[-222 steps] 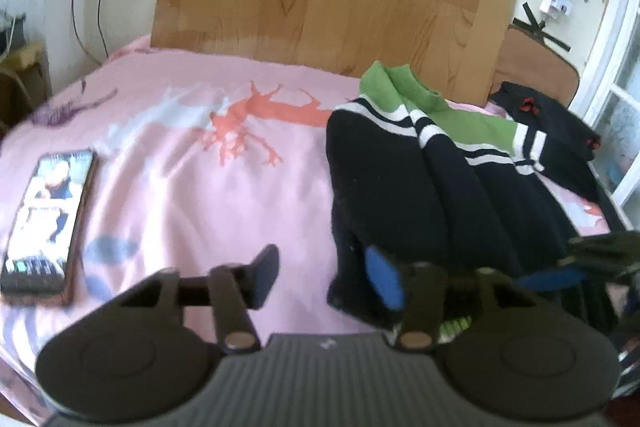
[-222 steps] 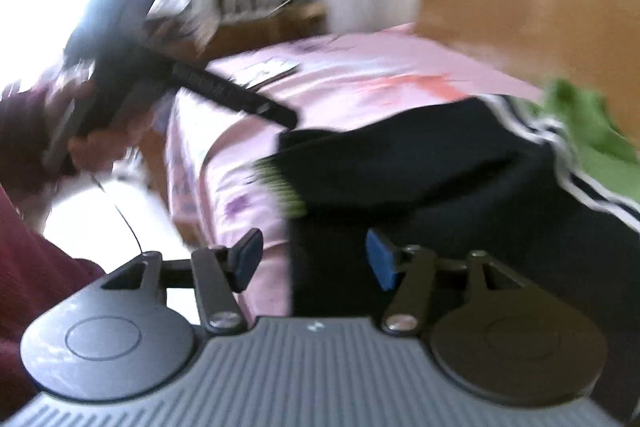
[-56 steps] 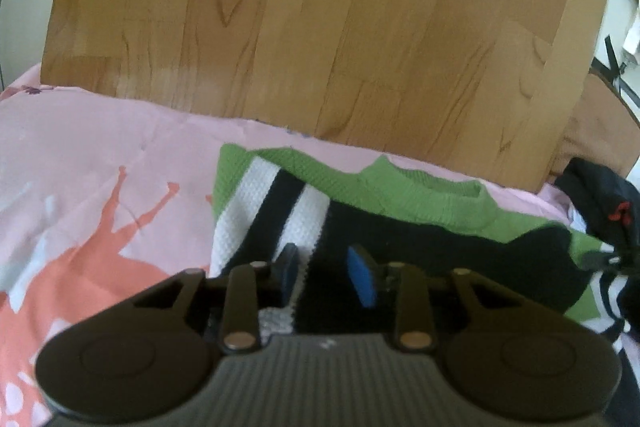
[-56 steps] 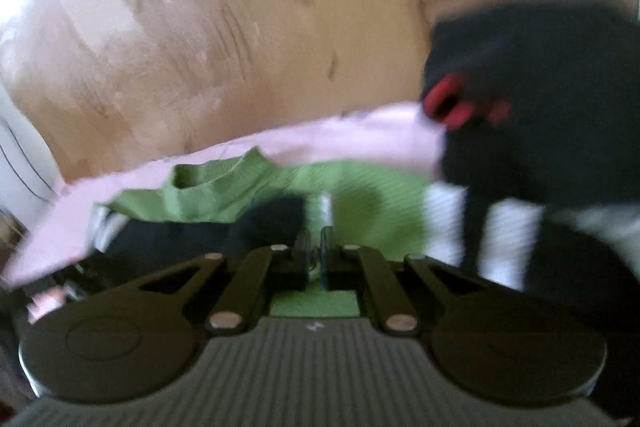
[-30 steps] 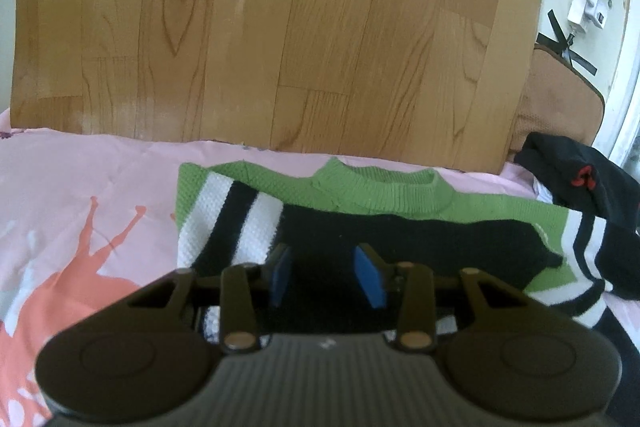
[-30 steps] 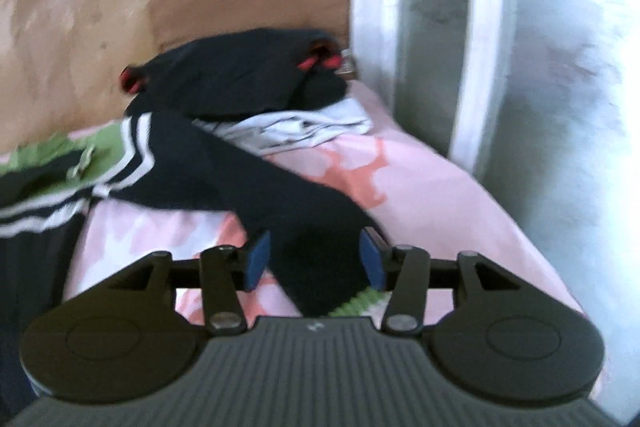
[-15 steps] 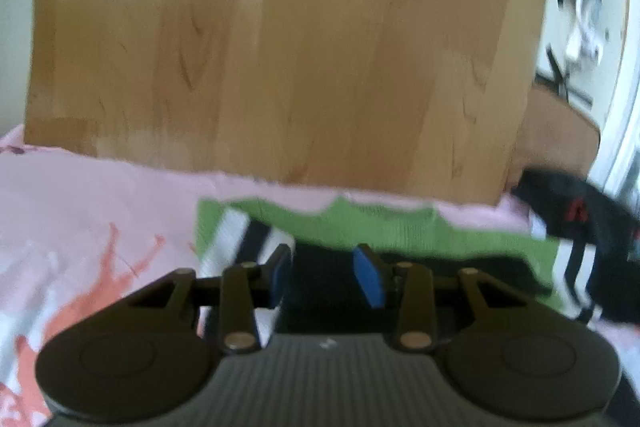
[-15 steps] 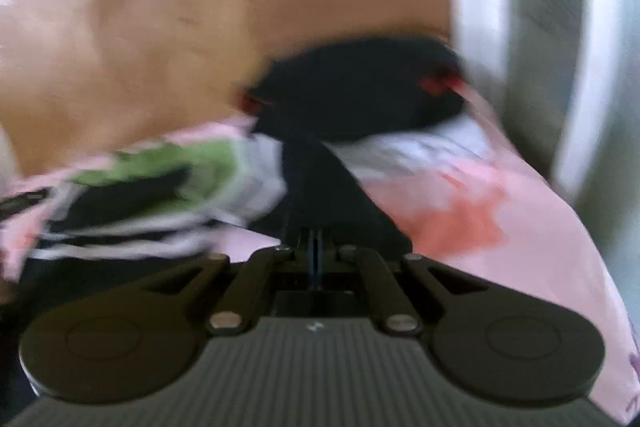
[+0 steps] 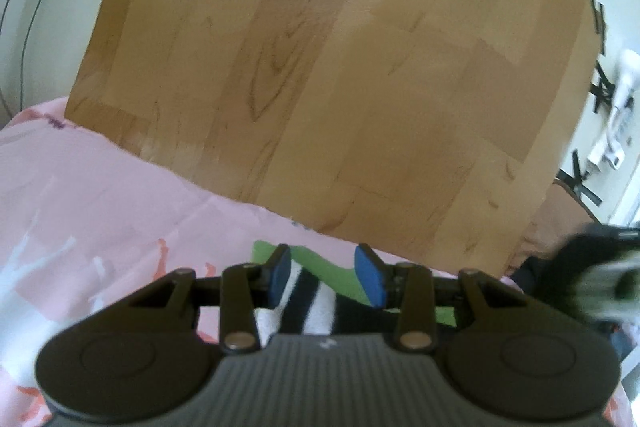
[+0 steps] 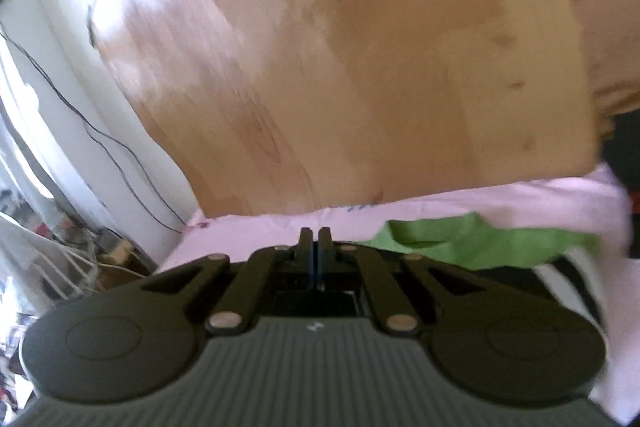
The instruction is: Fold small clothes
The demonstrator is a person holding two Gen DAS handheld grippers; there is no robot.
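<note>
Left wrist view alone shows the sweater's (image 9: 316, 307) black-and-white striped sleeve.

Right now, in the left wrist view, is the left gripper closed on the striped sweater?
No: the left gripper is open, its blue pads apart, with the sweater lying between and under them.

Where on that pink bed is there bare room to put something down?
Bare pink sheet lies left of the striped sweater, up to the wooden board. A thin pink strip runs between sweater and board. The right side is crowded with dark clothes.
</note>
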